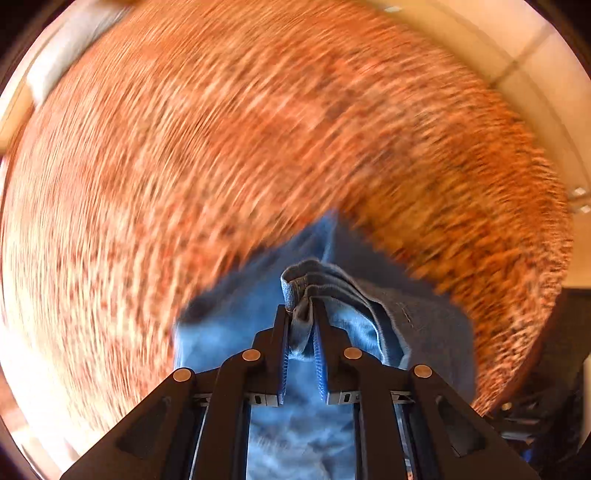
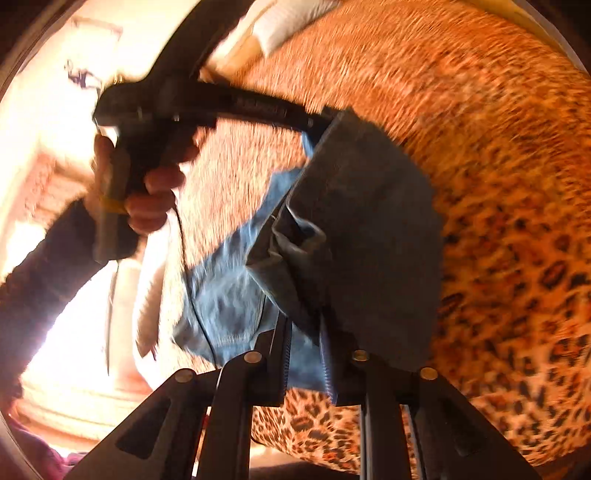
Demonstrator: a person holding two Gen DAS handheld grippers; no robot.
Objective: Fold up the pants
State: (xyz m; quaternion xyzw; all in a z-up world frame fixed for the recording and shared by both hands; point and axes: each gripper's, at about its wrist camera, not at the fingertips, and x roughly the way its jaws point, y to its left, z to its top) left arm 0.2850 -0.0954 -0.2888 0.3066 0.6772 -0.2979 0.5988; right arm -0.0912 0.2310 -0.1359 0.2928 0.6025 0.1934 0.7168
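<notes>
The pants are blue denim (image 1: 236,332), held up in the air above a bed with a leopard-print cover (image 1: 221,147). My left gripper (image 1: 303,308) is shut on a bunched hem or band of the denim. In the right wrist view the pants (image 2: 354,229) hang between both grippers, grey inner side facing the camera. My right gripper (image 2: 304,325) is shut on the lower edge of the fabric. The left gripper (image 2: 314,123), held in a hand, pinches the far upper corner. Both views are motion-blurred.
The leopard-print bed cover (image 2: 517,221) fills most of both views. A white pillow (image 2: 288,22) lies at the bed's far end. A tiled floor (image 1: 535,55) shows past the bed edge. The person's sleeve and hand (image 2: 147,199) are at the left.
</notes>
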